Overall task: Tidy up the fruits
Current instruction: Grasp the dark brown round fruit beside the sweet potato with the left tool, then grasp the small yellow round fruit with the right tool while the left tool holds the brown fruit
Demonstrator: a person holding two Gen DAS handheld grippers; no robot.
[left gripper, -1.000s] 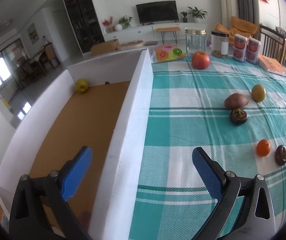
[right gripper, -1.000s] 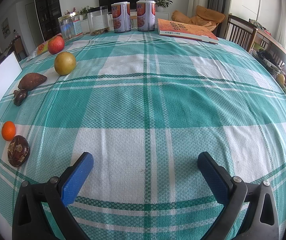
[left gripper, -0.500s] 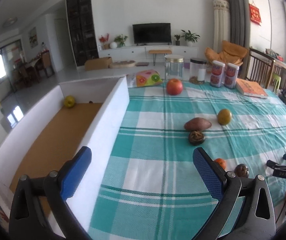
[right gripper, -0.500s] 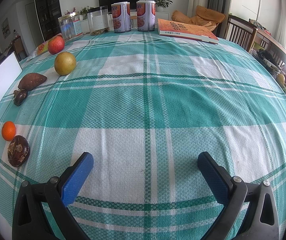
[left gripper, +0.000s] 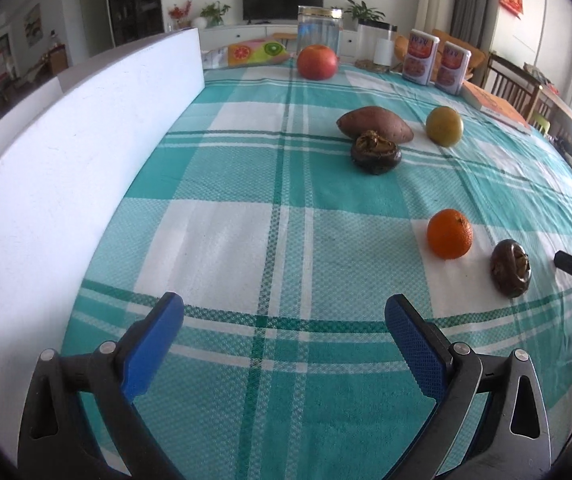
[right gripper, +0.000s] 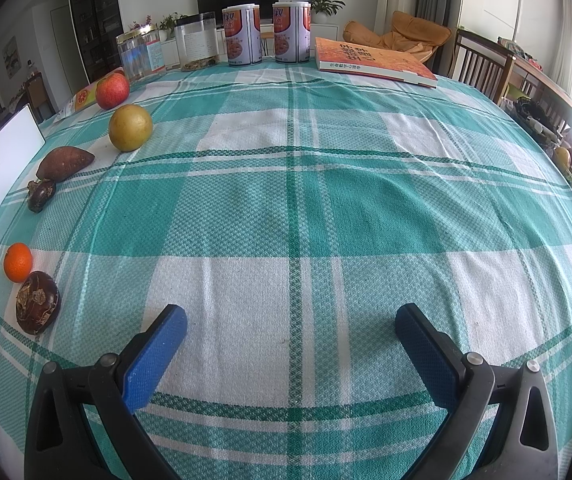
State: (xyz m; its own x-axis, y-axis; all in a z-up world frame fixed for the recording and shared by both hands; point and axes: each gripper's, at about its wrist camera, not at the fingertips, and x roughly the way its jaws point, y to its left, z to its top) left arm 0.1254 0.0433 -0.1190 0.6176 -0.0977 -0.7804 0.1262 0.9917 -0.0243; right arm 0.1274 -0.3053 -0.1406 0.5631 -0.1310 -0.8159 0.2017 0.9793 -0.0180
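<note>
Orange (left gripper: 449,233) beyond left tongs (left gripper: 284,320).

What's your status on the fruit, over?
Left gripper open, empty; right gripper open, empty. Orange and apple on the cloth, untouched. White box wall at left; nothing blocking.

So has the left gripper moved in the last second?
Yes. The left gripper has swung right off the white box wall; both jaws now sit over the tablecloth, lower and nearer the orange.

The left gripper (left gripper: 284,322) dropped low over the tablecloth (left gripper: 246,216), beside the white box wall (left gripper: 86,128), nearer the orange (left gripper: 449,233)
</note>
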